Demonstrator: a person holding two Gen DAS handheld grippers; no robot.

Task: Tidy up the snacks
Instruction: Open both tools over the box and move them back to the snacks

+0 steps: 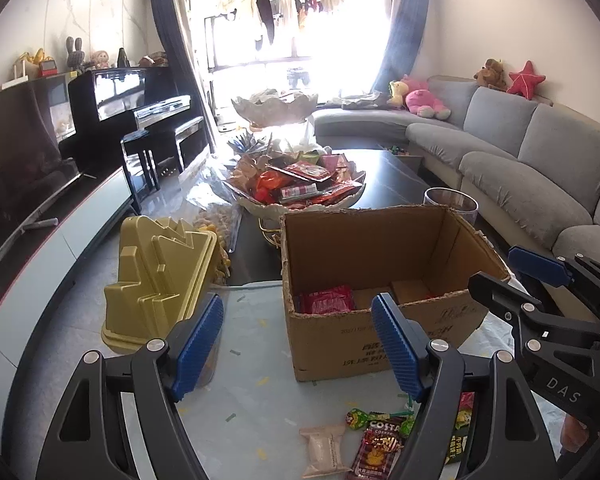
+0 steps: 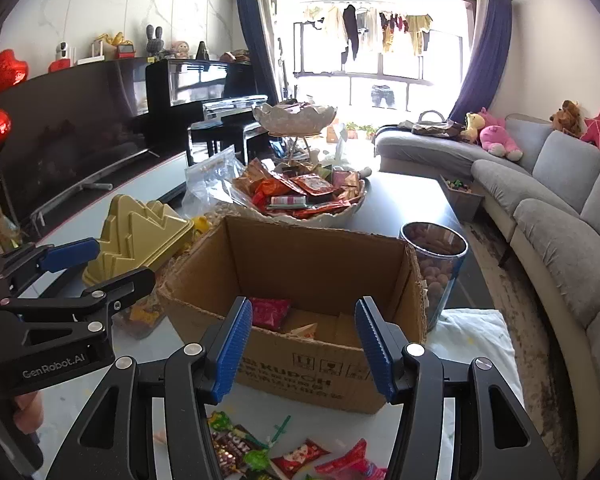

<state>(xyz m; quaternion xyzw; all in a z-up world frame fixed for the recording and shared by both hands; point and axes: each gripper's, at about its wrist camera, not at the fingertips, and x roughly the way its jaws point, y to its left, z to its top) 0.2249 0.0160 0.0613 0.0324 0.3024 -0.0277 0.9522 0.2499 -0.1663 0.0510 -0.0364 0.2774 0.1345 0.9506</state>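
An open cardboard box (image 1: 380, 332) (image 2: 300, 380) stands on the pale table, with a red snack packet (image 1: 328, 300) (image 2: 270, 312) on its floor. My left gripper (image 1: 296, 344) is open and empty, just short of the box's near left corner. My right gripper (image 2: 304, 348) is also open and empty, in front of the box's near wall. Loose snacks lie on the table under both grippers: a pale pink packet (image 1: 324, 452), a Costa packet (image 1: 380, 448), green lollipops (image 2: 220, 422) and red packets (image 2: 298, 456).
Behind the box, a shell-shaped bowl (image 1: 260, 204) (image 2: 340, 214) is heaped with snacks. A gold tree-shaped container (image 1: 160, 280) (image 2: 136, 232) stands left of the box. A clear jar of nuts (image 2: 436, 264) is at its right. A grey sofa (image 1: 520, 168) runs along the right.
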